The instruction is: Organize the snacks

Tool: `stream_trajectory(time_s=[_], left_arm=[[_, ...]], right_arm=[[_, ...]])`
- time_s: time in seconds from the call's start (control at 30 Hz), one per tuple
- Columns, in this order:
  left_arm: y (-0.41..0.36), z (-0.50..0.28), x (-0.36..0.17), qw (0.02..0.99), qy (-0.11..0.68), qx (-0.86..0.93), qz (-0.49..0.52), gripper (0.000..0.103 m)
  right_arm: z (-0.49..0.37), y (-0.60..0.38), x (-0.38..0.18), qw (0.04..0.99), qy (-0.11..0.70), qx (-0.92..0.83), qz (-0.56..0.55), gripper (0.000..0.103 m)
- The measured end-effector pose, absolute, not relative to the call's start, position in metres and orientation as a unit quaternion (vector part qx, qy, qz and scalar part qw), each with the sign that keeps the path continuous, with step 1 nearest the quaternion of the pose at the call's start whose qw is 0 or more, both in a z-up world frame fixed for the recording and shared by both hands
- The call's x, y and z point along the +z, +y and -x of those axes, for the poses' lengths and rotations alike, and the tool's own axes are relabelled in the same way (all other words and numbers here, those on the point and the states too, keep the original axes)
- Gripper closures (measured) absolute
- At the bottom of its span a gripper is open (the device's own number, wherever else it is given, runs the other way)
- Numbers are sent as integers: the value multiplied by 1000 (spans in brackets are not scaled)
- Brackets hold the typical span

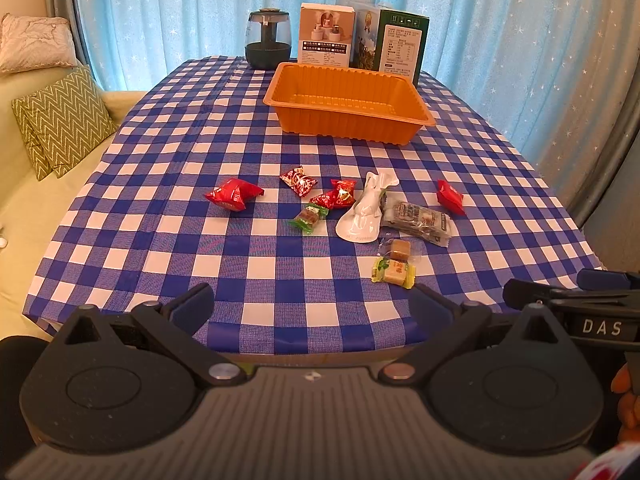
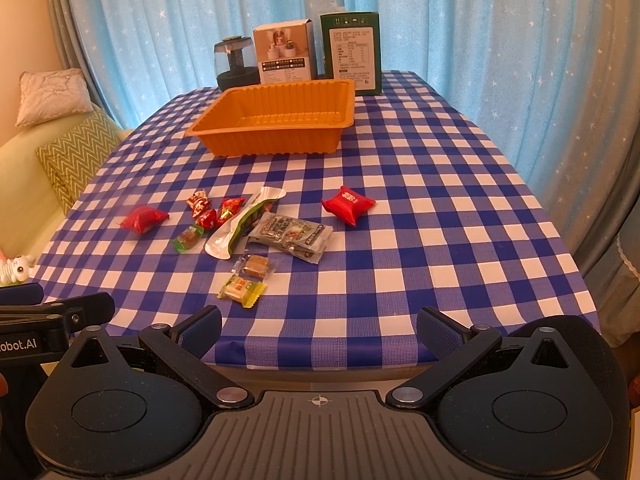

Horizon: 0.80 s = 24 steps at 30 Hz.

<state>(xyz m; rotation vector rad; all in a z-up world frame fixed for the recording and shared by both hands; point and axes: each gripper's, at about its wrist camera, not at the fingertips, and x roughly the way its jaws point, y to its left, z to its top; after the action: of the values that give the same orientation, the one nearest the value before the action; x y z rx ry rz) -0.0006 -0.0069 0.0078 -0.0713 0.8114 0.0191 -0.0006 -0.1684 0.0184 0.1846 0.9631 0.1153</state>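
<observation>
An empty orange tray stands at the far middle of the checked table. Several wrapped snacks lie loose in the table's middle: red packets, small red candies, a white pouch, a grey packet, a brown candy and a yellow-green candy. My left gripper and right gripper are both open and empty, held side by side above the table's near edge.
A dark glass jar, a white box and a green box stand behind the tray. A sofa with cushions is on the left. Blue curtains hang behind.
</observation>
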Motion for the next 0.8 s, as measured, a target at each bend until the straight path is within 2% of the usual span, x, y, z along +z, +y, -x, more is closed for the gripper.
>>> stream_trajectory(time_s=[0.3, 0.63, 0.73, 0.8], left_arm=[[1, -4, 7, 915, 397, -2, 71, 0], [14, -23, -1, 920, 388, -5, 59, 1], [19, -33, -7, 917, 394, -9, 57, 6], [21, -38, -10, 916, 397, -11, 57, 7]], right_arm=[[-1, -169, 18, 886, 450, 60, -95, 0], [-16, -151, 4, 898, 417, 122, -61, 1], [-25, -146, -5, 891, 427, 142, -56, 20], [-31, -142, -13, 886, 434, 154, -54, 23]])
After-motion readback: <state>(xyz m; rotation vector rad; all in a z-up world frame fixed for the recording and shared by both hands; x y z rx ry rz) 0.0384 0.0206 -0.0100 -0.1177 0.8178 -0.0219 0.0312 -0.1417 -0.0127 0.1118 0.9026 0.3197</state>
